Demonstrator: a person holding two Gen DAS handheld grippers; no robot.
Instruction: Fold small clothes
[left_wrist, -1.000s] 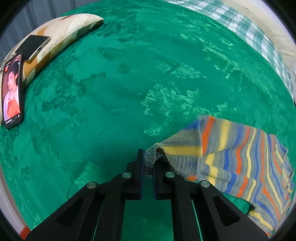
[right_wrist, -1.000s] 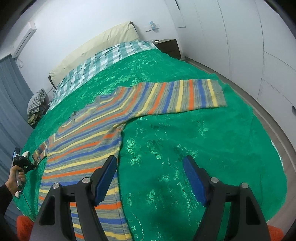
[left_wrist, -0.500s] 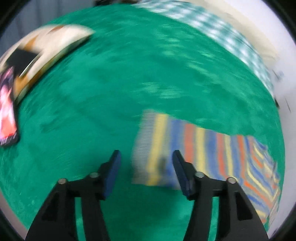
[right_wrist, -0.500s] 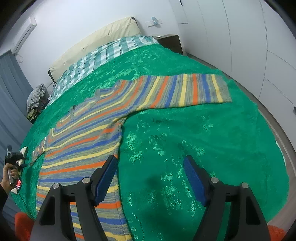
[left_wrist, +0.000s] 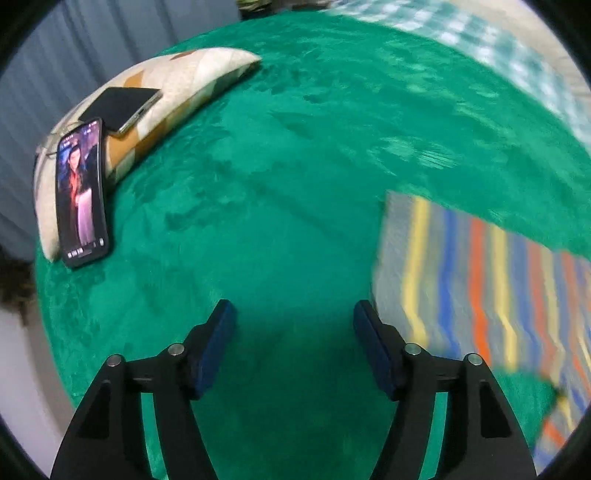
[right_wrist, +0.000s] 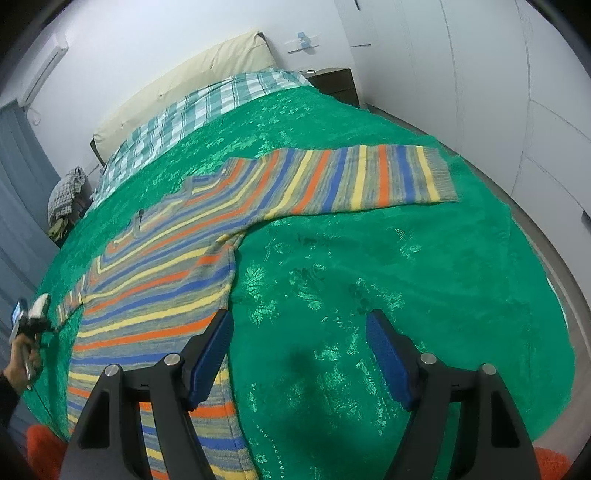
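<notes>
Your left gripper (left_wrist: 293, 343) has its jaws opening with nothing between them, only green blanket (left_wrist: 295, 221) below. The sleeve cuff (left_wrist: 402, 258) lies flat just to its right, free of the pads. Your right gripper (right_wrist: 299, 354) hangs with jaws wide and empty, its left finger over the sweater (right_wrist: 159, 288) hem, its right over bare blanket. The sweater is spread face up across the bed, the other sleeve (right_wrist: 369, 181) stretched out toward the far side.

Two phones (left_wrist: 81, 192) sit on a cushion (left_wrist: 192, 81) off to your left; a wide sweep could knock them. The blanket looks plush, so a low pinch at the cuff may grab it too and drag the sweater askew.
</notes>
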